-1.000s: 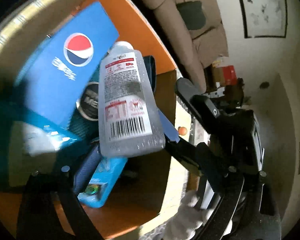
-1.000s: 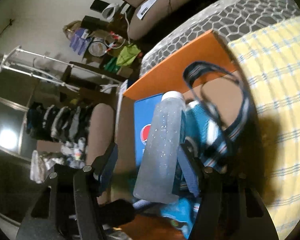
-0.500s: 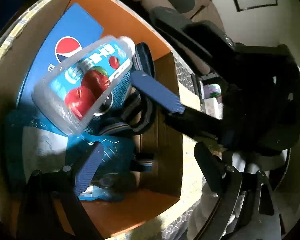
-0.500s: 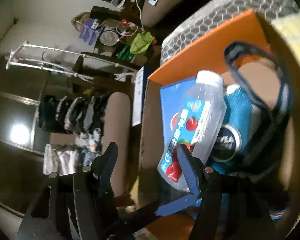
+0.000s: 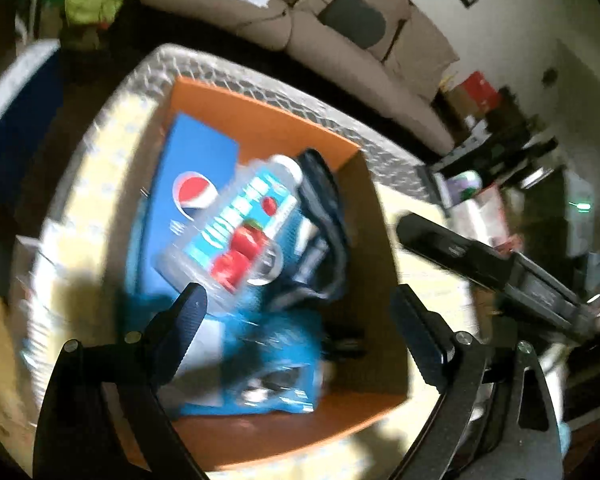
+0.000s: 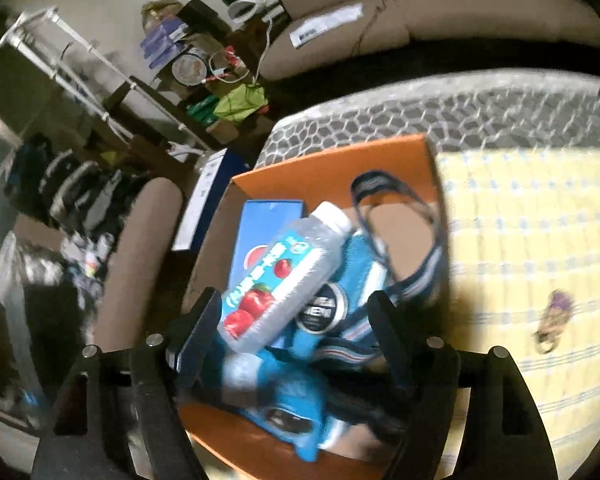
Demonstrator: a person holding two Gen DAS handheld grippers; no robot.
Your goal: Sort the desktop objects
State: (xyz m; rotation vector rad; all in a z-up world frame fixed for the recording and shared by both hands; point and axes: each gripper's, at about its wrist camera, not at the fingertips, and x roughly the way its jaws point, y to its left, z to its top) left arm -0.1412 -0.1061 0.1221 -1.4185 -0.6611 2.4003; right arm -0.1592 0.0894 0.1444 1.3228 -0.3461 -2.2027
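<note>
Desk: yellow checked cloth, mostly bare to the right of the right jaws; one small purple-and-tan object lies well apart from the box, apparently not yet sorted.
Orange cardboard box: ahead of and below both pairs of jaws, already holding several things, so most of the sorting looks done.
Pepsi box: lies flat in the box, at its far left beyond the left jaws.
Blue snack packet: lies in the box between the left jaws as that camera sees it, under them.
Striped strap: looped over the box's right side.
Apple-label bottle: lies on its side on top of the pile, touched by neither gripper.
Nivea tin: just beside the bottle's base.
Right gripper: jaws have just been opening; spread, nothing pinched.
Left gripper: jaws spread wide, empty.
</note>
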